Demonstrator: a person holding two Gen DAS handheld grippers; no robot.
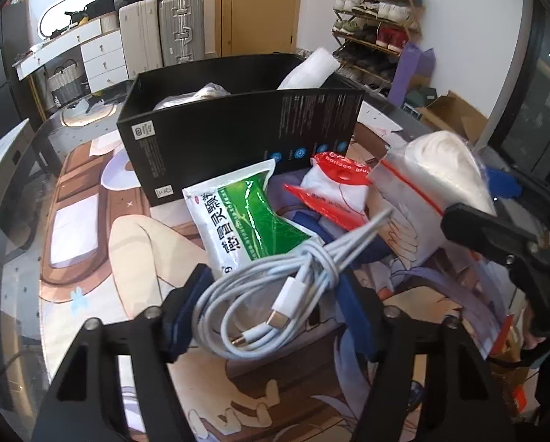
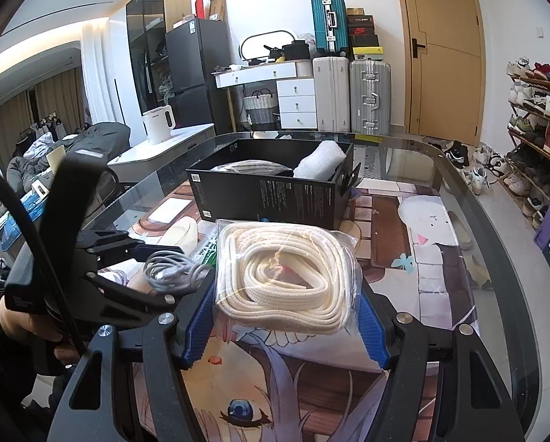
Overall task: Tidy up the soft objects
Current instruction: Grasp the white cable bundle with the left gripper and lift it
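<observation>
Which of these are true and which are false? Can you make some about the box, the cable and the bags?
1. The black box already has things inside. True.
2. The left tool has a white cable between its fingers. True.
3. The right tool holds a green medicine packet. False: it holds a clear bag of cream cord.
4. The green and white packet is inside the box. False: it lies on the mat in front of it.

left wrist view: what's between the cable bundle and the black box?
The green-and-white sachet lies between the white cable bundle and the black box, its top corner overlapping the box's front wall.
</observation>
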